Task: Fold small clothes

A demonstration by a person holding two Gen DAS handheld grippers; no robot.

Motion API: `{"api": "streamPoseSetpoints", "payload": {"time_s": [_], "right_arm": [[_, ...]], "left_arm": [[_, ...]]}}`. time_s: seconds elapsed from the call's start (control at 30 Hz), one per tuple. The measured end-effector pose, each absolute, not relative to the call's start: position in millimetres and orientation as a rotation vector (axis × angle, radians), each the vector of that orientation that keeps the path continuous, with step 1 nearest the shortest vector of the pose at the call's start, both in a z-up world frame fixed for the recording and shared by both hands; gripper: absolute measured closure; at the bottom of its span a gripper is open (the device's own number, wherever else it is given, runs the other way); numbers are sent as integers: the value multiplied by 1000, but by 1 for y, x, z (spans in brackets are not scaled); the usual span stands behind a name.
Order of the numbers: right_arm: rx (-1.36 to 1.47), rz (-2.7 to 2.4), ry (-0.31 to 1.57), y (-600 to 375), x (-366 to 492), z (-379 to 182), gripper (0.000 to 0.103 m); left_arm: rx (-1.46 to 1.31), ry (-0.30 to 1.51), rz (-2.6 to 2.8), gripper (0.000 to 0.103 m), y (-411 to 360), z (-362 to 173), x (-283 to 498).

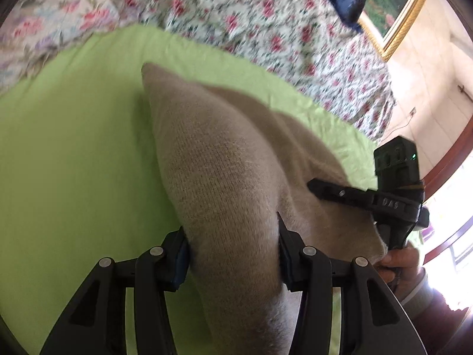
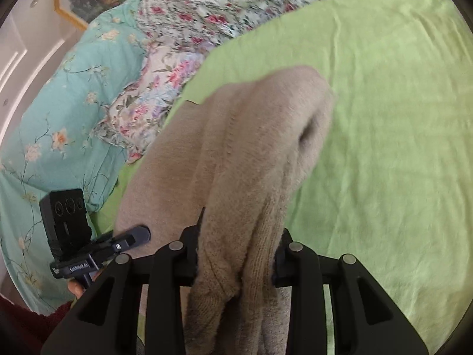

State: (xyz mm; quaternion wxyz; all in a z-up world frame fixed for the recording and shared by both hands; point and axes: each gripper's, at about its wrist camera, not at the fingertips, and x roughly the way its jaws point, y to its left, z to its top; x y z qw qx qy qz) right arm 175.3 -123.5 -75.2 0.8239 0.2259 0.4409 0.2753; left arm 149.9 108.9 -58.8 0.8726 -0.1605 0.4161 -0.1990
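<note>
left gripper [image 1: 233, 254] clamps sweater [image 1: 224, 159] | right gripper [image 2: 236, 251] clamps sweater | risk: bunched knit slips, fold skews on sheet [image 1: 74, 148]

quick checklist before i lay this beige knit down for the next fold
1. Left gripper pinching the beige knit garment: ok, fabric fills the jaws.
2. Right gripper pinching it: ok, bunched folds sit between the fingers.
3. Garment lifted off the green sheet: ok at the held ends; far end cannot tell.
4. Landing area on the sheet bare: ok, to the right in the right wrist view.
5. Fabric spread flat between grippers: not ok, it hangs bunched.
6. Floral quilt apart from the garment: ok.
</note>
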Motion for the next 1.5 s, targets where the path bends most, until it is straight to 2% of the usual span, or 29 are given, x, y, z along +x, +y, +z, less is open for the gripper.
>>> {"api": "streamPoseSetpoints", "payload": {"time_s": [0.17,0.3,0.43,0.57,0.63,0.67,0.7,0.73,0.83,0.93,1.1,1.2,1.5], "right_arm": [[519,545,949,-136,171,-80,54],[521,503,913,-151,164,-66,46],[564,479,851,-168,172,-49,46],[588,447,864,-168,203,-47,46],[619,444,880,-166,219,-53,46],[636,454,889,-163,227,-57,46],[633,457,898,-160,230,-58,52],[610,458,904,-156,233,-57,75],[540,484,819,-148,225,-34,91],[488,468,740,-154,209,-18,91],[514,341,866,-171,223,-63,93],[569,338,895,-177,224,-76,89],[501,388,787,-156,162,-20,88]], "left_arm": [[-335,884,-412,39,116,-64,140],[-362,870,-407,39,130,-59,132],[-362,830,-358,39,138,-43,131],[-364,798,-330,40,140,-29,137],[-340,817,-308,41,136,-28,144],[-319,831,-297,47,132,-28,147],[-297,838,-292,55,128,-29,149],[-283,839,-298,57,124,-29,149],[-186,852,-275,62,110,-31,149],[-173,862,-273,64,109,-38,148],[-184,865,-283,64,107,-45,139],[-155,860,-268,64,100,-44,139],[-204,813,-328,64,110,-21,113]]}}
